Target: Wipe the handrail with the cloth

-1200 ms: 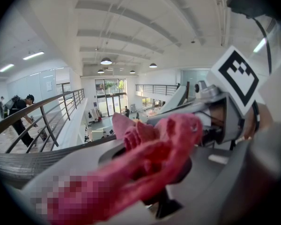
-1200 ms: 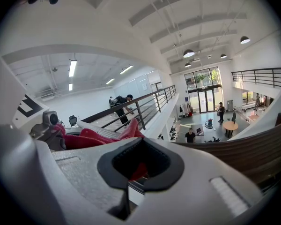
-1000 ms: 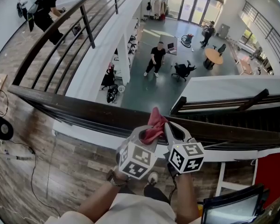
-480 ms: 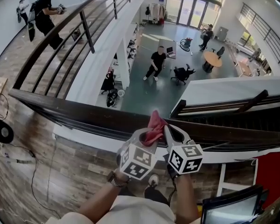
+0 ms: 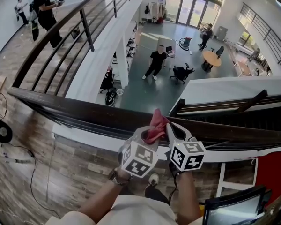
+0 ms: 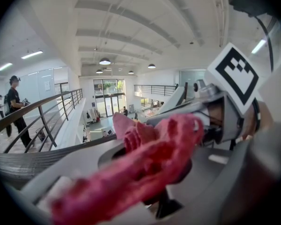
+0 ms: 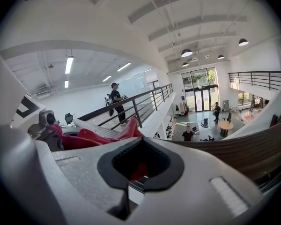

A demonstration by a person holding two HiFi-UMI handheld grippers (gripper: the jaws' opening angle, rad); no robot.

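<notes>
A dark wooden handrail [image 5: 84, 114] crosses the head view from left to right, just beyond both grippers. A red cloth [image 5: 155, 124] is bunched between them, and its tip pokes up over the rail's near edge. My left gripper [image 5: 147, 135] is shut on the cloth [image 6: 150, 163], which lies along its jaws. My right gripper [image 5: 171, 131] is pressed close beside it, jaws together. Red cloth [image 7: 91, 137] shows through the gap in those jaws and stretches left toward the left gripper [image 7: 44, 123]. The handrail [image 7: 253, 149] runs off to the right.
Beyond the rail is a drop to a lower hall with a person [image 5: 155, 60], a round table [image 5: 214, 56] and chairs. A barred railing [image 5: 61, 36] runs up the left, and a person [image 5: 43, 11] stands on that walkway. Cables [image 5: 18, 153] lie on the wooden floor.
Both grippers and the cloth stay put at the rail. The person on the left walkway has stepped further left, and the one below has shifted slightly.
</notes>
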